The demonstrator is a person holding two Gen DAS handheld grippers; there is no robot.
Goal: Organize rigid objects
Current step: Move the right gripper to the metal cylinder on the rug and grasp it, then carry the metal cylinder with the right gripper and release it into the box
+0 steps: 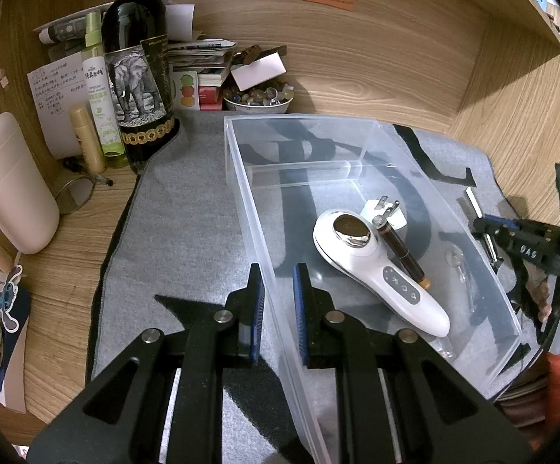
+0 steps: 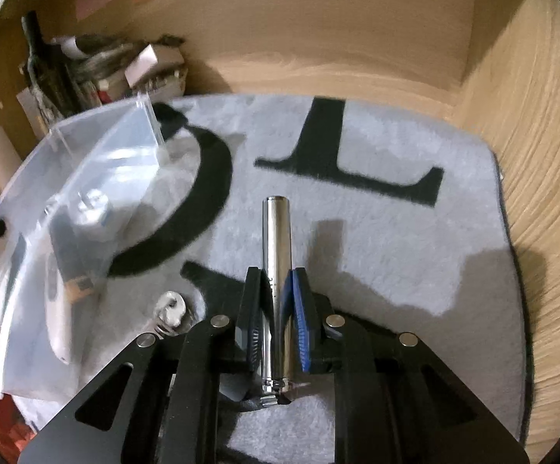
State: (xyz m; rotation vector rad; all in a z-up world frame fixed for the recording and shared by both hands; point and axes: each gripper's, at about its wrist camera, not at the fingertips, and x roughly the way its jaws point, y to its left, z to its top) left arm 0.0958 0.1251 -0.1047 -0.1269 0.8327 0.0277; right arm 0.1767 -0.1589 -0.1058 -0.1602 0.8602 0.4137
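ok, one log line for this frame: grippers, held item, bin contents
left gripper: straddling clear bin wall | right gripper: shut on metal cylinder | in bin: white handheld device, brown pen, plug adapter

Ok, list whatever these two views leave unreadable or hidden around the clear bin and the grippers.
- Right wrist view: contents of the clear plastic bin are motion-blurred; only white shapes show.
- Right wrist view: the metal cylinder has its rear end hidden between the right hand-held gripper pads.
- Left wrist view: a small clear item in the bin is too faint to identify.
- Left wrist view: the left hand-held gripper straddles the bin wall; contact is unclear.
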